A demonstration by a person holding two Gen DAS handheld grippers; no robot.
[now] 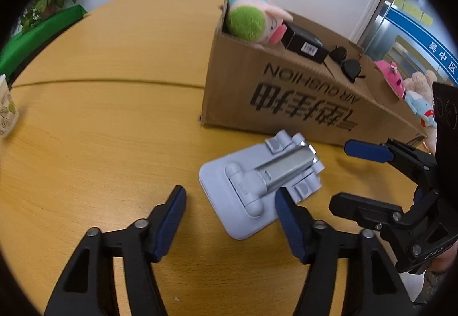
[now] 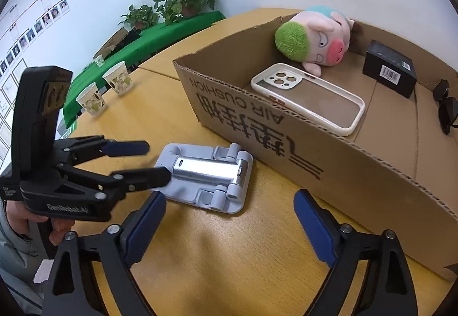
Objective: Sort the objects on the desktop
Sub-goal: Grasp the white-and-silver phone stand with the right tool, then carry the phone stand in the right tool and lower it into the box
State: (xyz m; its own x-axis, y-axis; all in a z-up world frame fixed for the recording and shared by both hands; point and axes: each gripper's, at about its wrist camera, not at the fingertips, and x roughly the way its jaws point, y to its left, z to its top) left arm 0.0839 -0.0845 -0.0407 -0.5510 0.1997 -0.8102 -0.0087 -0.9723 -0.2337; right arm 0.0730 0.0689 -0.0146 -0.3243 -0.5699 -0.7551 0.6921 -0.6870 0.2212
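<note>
A folded pale grey phone stand (image 1: 252, 187) (image 2: 206, 175) with a silver arm lies flat on the wooden table, just in front of the cardboard box (image 1: 286, 104) (image 2: 357, 173). My left gripper (image 1: 230, 210) (image 2: 154, 161) is open at the stand's near-left end, one finger over its edge; I cannot tell whether it touches. My right gripper (image 2: 230, 215) (image 1: 352, 177) stands open wide, close to the stand's other side with nothing between its fingers. Inside the box lie a plush pig (image 2: 315, 41), a white phone case (image 2: 309, 98), a small black box (image 2: 389, 69) and sunglasses (image 2: 446, 110).
Two paper cups (image 2: 106, 90) stand at the table's far left edge, and another cup (image 1: 5, 107) shows in the left wrist view. Behind them a green-covered bench (image 2: 148, 38) carries potted plants. More plush toys (image 1: 415, 92) lie beyond the box. A hand (image 2: 54, 230) holds the left gripper.
</note>
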